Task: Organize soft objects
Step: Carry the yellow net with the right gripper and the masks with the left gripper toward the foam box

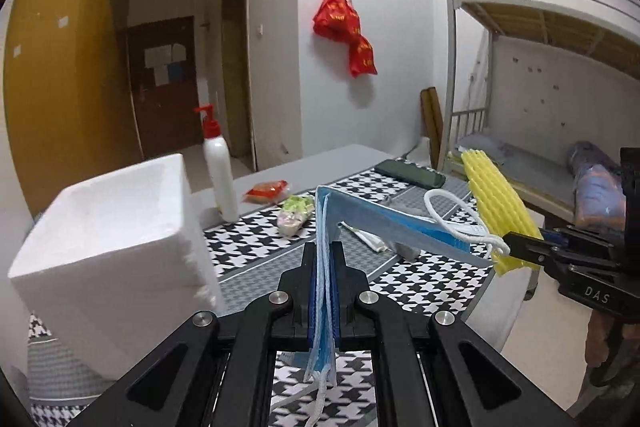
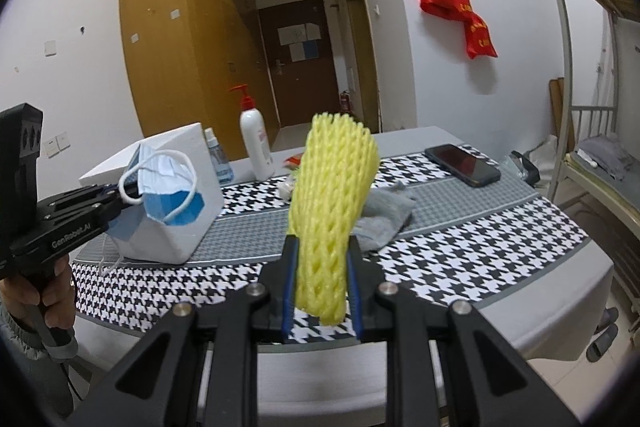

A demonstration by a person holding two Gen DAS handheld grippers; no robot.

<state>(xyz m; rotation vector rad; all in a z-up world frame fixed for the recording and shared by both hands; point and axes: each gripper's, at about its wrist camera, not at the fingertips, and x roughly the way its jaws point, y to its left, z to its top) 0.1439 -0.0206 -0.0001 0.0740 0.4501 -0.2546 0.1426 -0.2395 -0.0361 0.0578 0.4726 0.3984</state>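
The blue face mask looks light and floppy, best taken by its folded edge, and the left gripper, low centre in its own view, is clamped on exactly that. The yellow foam net sleeve is springy and crushable. It stands upright mid-frame, pinched near its lower end between the right gripper's closed jaws, above the table right of the white foam box.

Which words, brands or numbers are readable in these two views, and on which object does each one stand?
"DAS": on the body of the right claw, seen from the left wrist.
"GenRobot.AI": on the body of the left claw, seen from the right wrist.
Red bags on the wall hook: yellow print, too blurred to read.
Pump bottle: label too small to read.
Door papers: unreadable.
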